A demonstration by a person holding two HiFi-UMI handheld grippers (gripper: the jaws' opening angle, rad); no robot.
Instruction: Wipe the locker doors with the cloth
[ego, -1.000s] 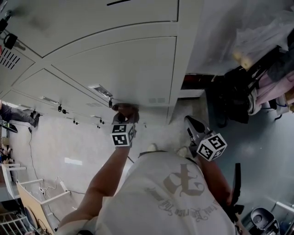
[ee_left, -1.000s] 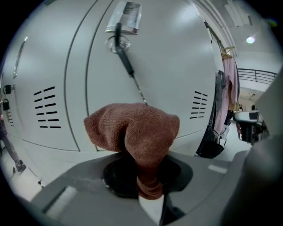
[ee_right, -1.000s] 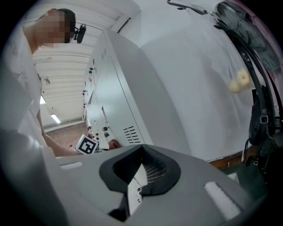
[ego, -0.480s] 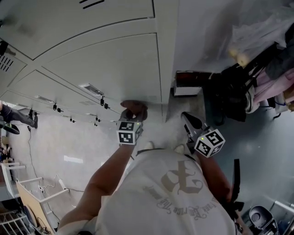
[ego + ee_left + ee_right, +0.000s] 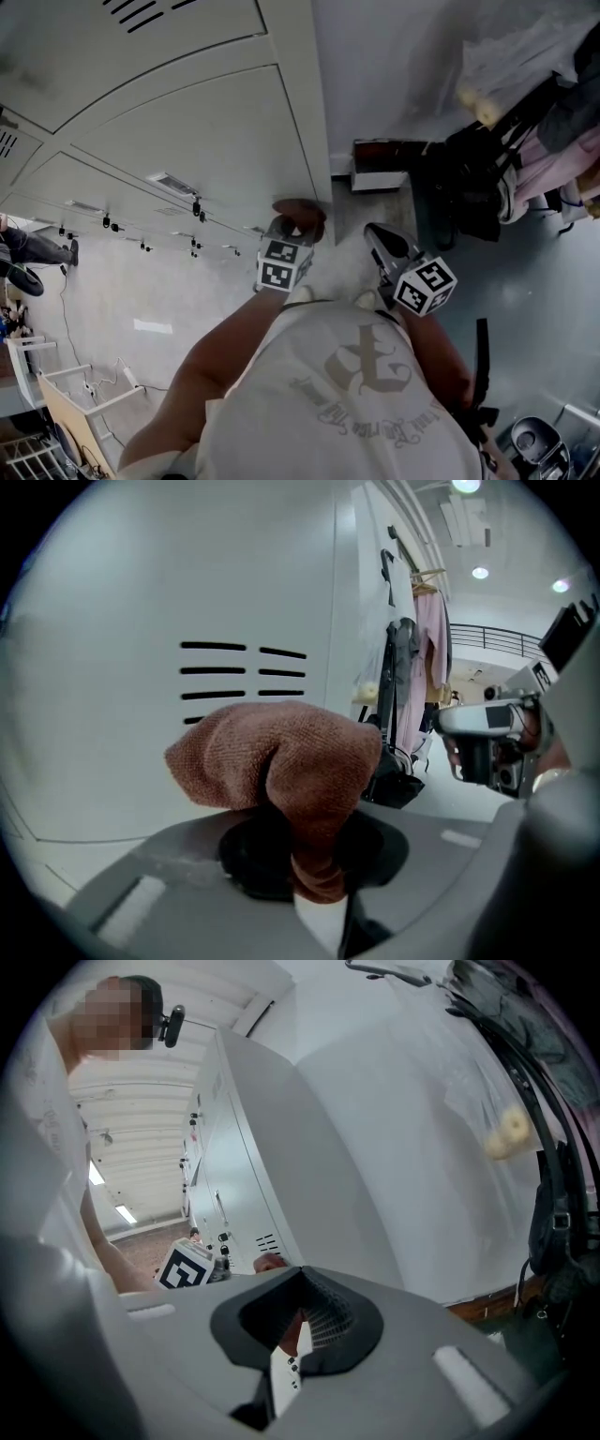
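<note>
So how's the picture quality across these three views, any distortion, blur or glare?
Head view: the straight edges of the locker doors bow into curves. Left gripper view: black fisheye corners, the cloth sharp, the ceiling lights glaring white. Right gripper view: the same round black vignette.

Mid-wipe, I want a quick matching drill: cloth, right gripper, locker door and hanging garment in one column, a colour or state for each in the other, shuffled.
Things:
1. cloth
2. right gripper
3. locker door
4. garment

States:
A. pale grey, with vent slots
B. pink, on a hanger
C. brown, clamped in the left gripper
D. holds nothing, off the door

Pairs: 1-C; 2-D; 3-A; 4-B.
</note>
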